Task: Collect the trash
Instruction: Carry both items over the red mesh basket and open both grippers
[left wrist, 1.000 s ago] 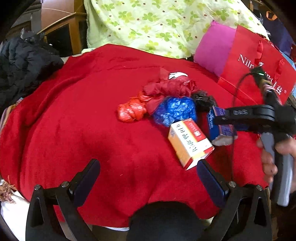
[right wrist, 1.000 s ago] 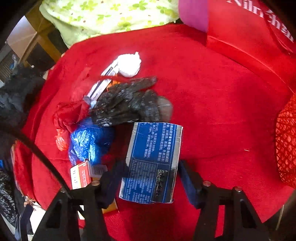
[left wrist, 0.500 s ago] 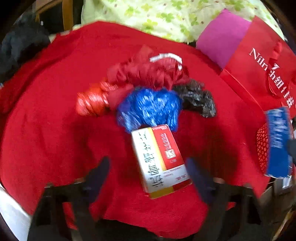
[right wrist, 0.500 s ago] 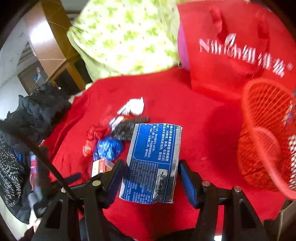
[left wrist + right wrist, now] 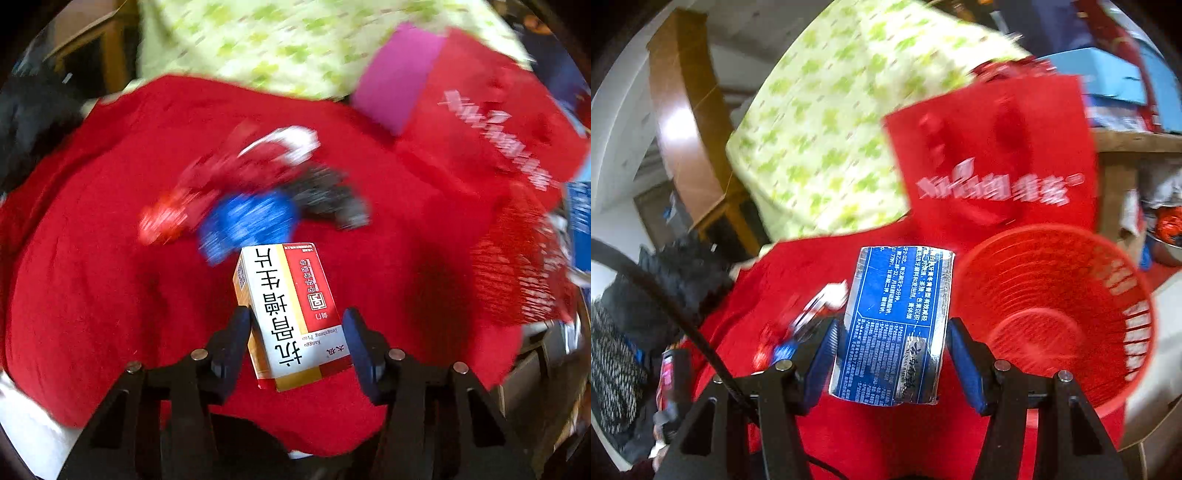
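My left gripper (image 5: 297, 332) is shut on a white, red and yellow medicine box (image 5: 290, 314) and holds it above the red blanket (image 5: 92, 277). My right gripper (image 5: 892, 345) is shut on a blue and silver packet (image 5: 894, 325), held up just left of the red mesh waste basket (image 5: 1056, 325). The basket also shows at the right of the left wrist view (image 5: 517, 266). More trash lies on the blanket: a blue crumpled wrapper (image 5: 247, 221), a red wrapper (image 5: 162, 221), a black wrapper (image 5: 328, 195) and a white scrap (image 5: 295, 144).
A red paper bag (image 5: 993, 162) with white lettering stands behind the basket, next to a magenta cushion (image 5: 395, 74). A green flowered quilt (image 5: 277, 40) lies at the back. Dark clothing (image 5: 665, 288) is piled at the left. A wooden frame (image 5: 683, 122) rises behind it.
My left gripper closed on the medicine box and lifted it off the blanket. My right gripper carried the blue packet up and rightward to beside the red basket.
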`<action>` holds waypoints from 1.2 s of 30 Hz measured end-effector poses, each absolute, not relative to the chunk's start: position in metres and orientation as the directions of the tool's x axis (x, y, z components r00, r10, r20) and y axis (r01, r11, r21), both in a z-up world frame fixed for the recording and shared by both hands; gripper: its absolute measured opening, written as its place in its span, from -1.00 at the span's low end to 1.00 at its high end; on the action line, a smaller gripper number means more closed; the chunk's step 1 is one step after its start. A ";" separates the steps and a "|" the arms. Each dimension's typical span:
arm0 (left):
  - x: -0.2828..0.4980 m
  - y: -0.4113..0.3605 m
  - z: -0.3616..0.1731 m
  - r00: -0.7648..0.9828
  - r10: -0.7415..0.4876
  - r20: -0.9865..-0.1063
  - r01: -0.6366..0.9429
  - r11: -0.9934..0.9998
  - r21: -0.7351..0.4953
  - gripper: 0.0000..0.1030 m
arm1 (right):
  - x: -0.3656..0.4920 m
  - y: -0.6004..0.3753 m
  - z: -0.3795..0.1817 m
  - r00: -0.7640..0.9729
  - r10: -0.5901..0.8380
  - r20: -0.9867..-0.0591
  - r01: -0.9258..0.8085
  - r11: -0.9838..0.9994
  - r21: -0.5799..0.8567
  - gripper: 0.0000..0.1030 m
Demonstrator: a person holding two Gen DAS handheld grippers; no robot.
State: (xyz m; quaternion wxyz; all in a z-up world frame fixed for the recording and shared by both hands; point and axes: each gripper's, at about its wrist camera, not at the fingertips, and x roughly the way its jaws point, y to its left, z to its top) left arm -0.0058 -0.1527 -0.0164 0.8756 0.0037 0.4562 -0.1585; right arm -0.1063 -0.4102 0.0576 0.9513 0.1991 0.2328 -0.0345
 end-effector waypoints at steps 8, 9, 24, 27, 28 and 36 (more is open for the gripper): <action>-0.011 -0.282 0.070 0.499 -0.530 -0.686 0.605 0.780 -0.161 0.06 | -0.128 -0.503 0.045 0.888 -0.060 -0.456 0.300 0.827 0.475 0.23; -0.011 -0.300 0.076 0.479 -0.559 -0.677 0.640 0.750 -0.166 0.06 | -0.128 -0.511 0.043 0.884 -0.072 -0.462 0.317 0.818 0.480 0.24; -0.028 -0.395 0.066 0.497 -0.545 -0.675 0.761 0.648 0.038 0.28 | -0.152 -0.551 0.021 0.872 -0.102 -0.478 0.386 0.743 0.546 0.38; -0.034 -0.381 0.076 0.557 -0.516 -0.650 0.731 0.676 0.090 0.36 | -0.155 -0.540 0.033 0.883 -0.104 -0.458 0.363 0.769 0.526 0.39; -0.036 -0.373 0.079 0.594 -0.490 -0.638 0.708 0.695 0.126 0.36 | -0.155 -0.534 0.038 0.885 -0.106 -0.453 0.356 0.783 0.511 0.40; -0.053 -0.291 0.101 0.735 -0.380 -0.561 0.571 0.793 0.211 0.43 | -0.147 -0.471 0.076 0.910 -0.074 -0.408 0.262 0.865 0.427 0.42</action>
